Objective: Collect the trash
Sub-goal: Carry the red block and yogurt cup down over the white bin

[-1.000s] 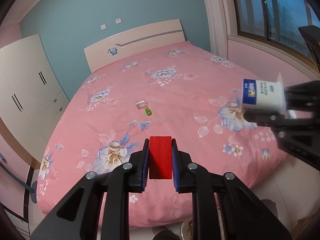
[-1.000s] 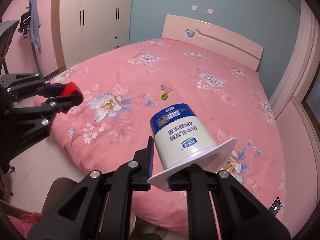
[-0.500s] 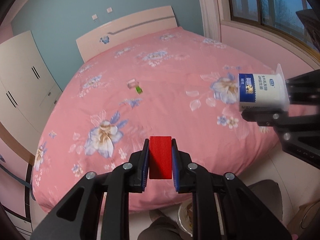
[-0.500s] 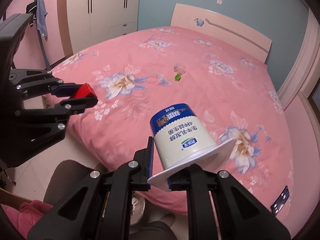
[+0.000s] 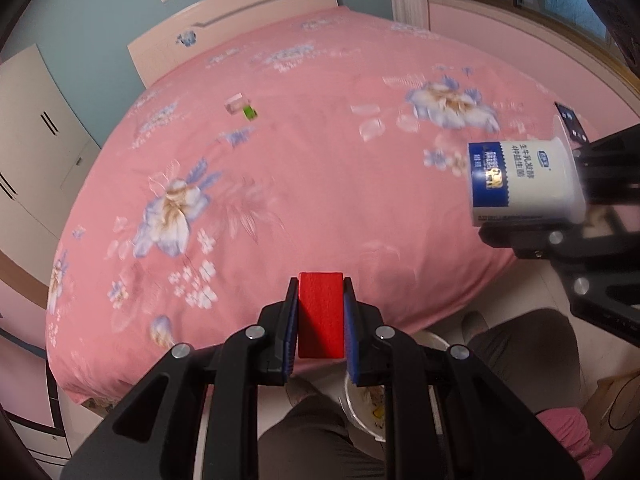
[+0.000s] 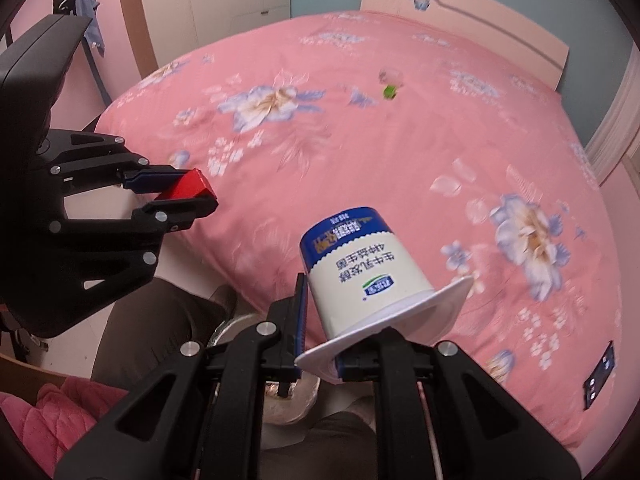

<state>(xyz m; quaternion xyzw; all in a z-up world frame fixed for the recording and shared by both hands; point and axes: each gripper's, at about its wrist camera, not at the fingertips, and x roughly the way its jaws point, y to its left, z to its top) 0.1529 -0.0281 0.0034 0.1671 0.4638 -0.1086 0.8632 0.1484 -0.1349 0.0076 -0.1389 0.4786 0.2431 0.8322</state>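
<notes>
My left gripper (image 5: 321, 322) clamps a stiff red block (image 5: 321, 316); my right gripper (image 6: 320, 344) pinches the light, crushable yogurt cup (image 6: 360, 276) by its rim.

Wrapper (image 5: 245, 109) lies mid-bed (image 5: 320, 184); phone (image 6: 599, 373) near its edge.

My left tongs pinch a red block (image 5: 321, 315); at my three o'clock, my right tongs clamp a tilted white-and-blue yogurt cup (image 6: 362, 276).

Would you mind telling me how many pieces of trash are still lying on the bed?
2: a clear wrapper and a small green scrap beside it, mid-bed. Folds could hide more.
</notes>
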